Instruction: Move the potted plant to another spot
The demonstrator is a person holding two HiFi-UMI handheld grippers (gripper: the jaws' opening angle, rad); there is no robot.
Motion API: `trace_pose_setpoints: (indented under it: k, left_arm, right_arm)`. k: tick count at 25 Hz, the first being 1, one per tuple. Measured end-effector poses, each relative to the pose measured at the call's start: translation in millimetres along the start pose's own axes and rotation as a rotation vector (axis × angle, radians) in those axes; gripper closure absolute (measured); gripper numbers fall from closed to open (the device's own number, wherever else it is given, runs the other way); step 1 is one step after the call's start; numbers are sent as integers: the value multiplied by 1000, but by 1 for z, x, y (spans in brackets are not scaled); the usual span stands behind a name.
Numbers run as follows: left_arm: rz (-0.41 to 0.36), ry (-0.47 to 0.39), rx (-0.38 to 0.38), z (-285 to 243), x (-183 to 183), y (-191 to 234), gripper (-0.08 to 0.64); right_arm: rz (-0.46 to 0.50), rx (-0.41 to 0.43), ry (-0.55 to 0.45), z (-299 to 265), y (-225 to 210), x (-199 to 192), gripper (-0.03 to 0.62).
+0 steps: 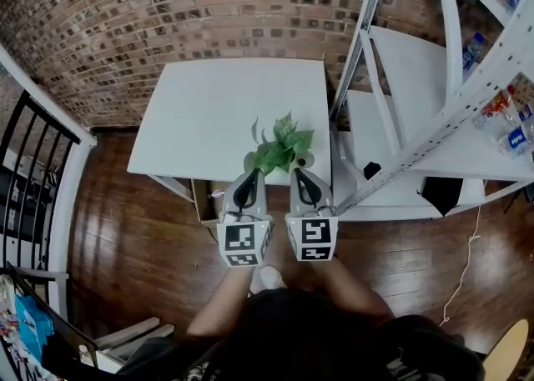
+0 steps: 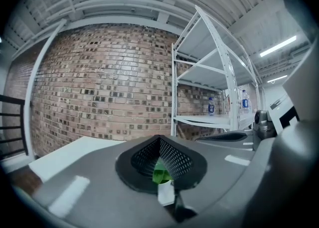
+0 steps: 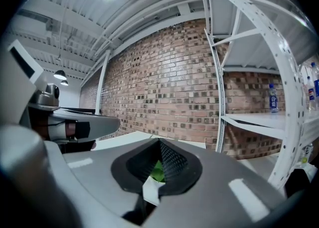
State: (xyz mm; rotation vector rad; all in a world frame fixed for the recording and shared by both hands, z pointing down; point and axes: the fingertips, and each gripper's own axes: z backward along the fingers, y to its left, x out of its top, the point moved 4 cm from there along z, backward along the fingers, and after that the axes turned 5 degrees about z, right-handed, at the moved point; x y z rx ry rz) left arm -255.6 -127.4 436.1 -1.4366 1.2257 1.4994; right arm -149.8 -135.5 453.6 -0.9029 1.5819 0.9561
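Observation:
The potted plant (image 1: pixel 279 147) has green leaves and a small white pot (image 1: pixel 306 159), and it stands at the near edge of the white table (image 1: pixel 217 104). My left gripper (image 1: pixel 249 174) and right gripper (image 1: pixel 299 172) lie side by side, their tips on either side of the plant's base. Both have their jaws closed together with nothing clamped between them. In the left gripper view only a sliver of green leaf (image 2: pixel 160 174) shows through the gap at my left gripper (image 2: pixel 160 164). The right gripper view shows the same green (image 3: pixel 158 171) past my right gripper (image 3: pixel 158 164). Whether the tips touch the pot is hidden.
A brick wall stands behind the table. A white metal shelf rack (image 1: pixel 392 121) is close on the right, with water bottles (image 1: pixel 511 131) on it. A black railing (image 1: pixel 33 171) runs along the left. The floor is dark wood, with a thin cable (image 1: pixel 463 263) at the right.

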Motion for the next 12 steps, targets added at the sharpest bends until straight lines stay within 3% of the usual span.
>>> trace_pose_setpoints:
  k: [12]
  left_arm:
    - [3, 11, -13, 1, -5, -4, 545]
  right_arm:
    - [37, 3, -16, 3, 4, 2, 591]
